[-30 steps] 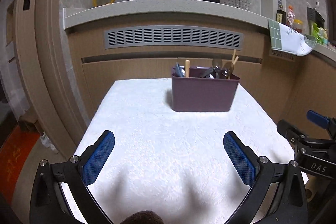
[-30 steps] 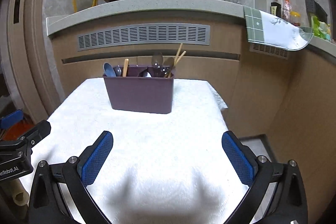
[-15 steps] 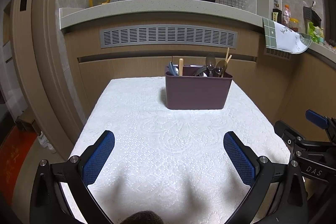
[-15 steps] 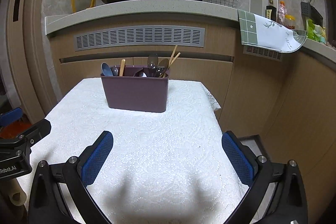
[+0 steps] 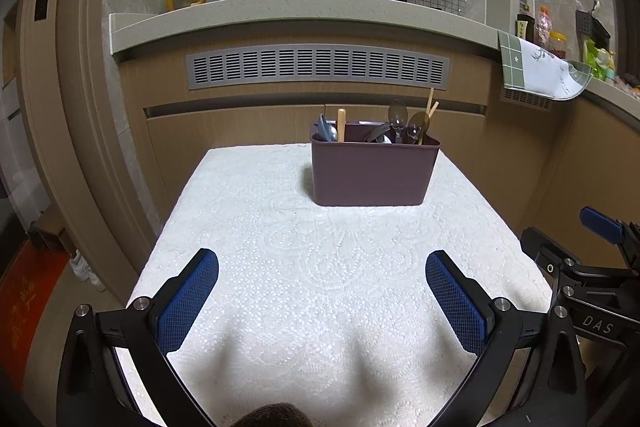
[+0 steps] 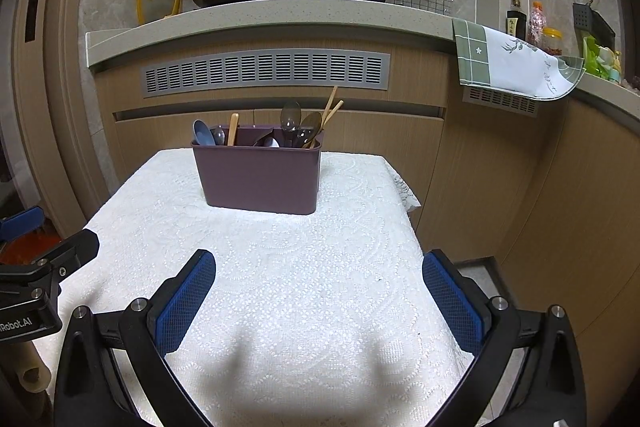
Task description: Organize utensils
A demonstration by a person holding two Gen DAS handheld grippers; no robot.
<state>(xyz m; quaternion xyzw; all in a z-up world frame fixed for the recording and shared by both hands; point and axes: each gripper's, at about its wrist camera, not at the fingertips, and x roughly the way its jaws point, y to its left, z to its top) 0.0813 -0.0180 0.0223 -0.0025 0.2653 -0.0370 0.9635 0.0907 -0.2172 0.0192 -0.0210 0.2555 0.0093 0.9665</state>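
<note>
Right wrist alone shows tablecloth's (image 6: 304, 291) right drop; both tools (image 5: 322, 303) (image 6: 319, 303) released, empty.

the left tool (image 5: 322, 301) hangs level with its two blue-padded fingers (image 5: 188, 301) spread wide and nothing between them. the right tool (image 6: 320, 301) is the same: pads (image 6: 454, 301) far apart, empty. the two sit side by side, both pointing forward; each shows at the edge of the other's view, the right tool (image 5: 592, 267) at the left camera's right edge, the left tool (image 6: 36, 275) at the right camera's left edge.
</note>
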